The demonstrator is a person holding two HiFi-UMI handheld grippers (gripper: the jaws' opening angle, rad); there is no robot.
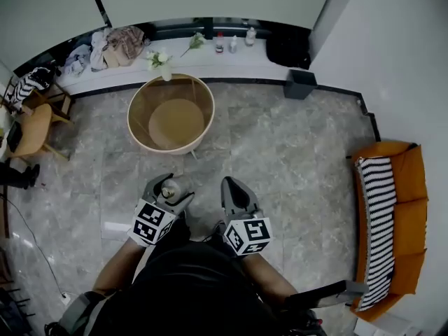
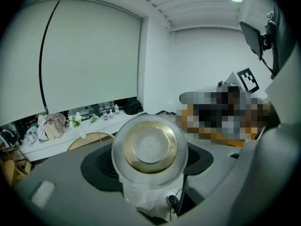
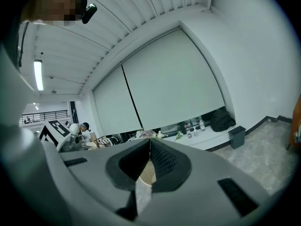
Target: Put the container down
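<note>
Clamping the clear container in your left claw, you've got it up above the floor, short of the round wooden tub; your right claw is closed and empty.

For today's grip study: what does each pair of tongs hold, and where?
Left tongs clamp the container by its sides; right tongs, shut, hold nothing.
</note>
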